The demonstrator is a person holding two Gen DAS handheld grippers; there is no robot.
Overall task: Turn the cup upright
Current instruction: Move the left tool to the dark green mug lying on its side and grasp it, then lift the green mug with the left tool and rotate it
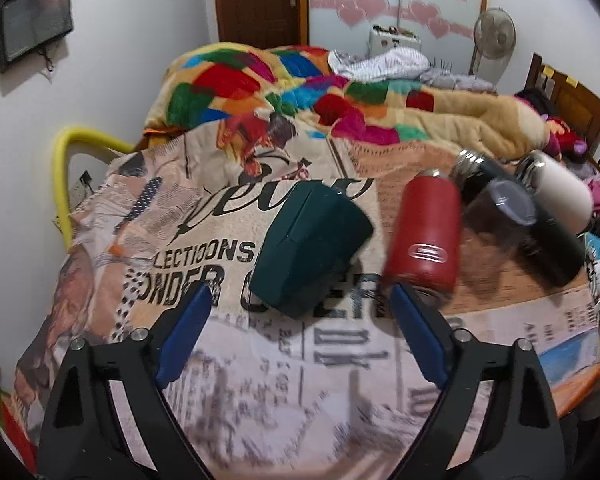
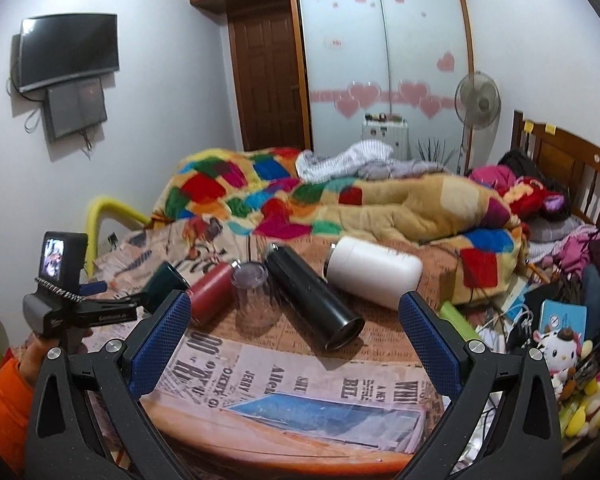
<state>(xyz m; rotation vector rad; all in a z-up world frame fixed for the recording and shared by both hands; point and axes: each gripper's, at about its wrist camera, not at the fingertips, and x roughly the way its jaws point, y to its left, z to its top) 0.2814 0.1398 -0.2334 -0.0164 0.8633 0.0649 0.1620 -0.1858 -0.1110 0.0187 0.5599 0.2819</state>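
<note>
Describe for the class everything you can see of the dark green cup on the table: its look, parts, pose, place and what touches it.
The dark green cup is opaque, matte, plastic-looking, with a ridged handle-like strip along its side. It lies tipped over on the newspaper-print tablecloth, leftmost in the row, beside the red bottle with a visible gap between them. The left gripper stands open just before it, fingers either side, not touching. From the right wrist view the cup is partly hidden behind the left gripper. Its opening cannot be seen.

Your left gripper (image 1: pixel 300 304) hangs wide open over the newsprint tablecloth (image 1: pixel 284 380), dark green cup (image 1: pixel 310 246) lying sideways between its fingertips.
</note>
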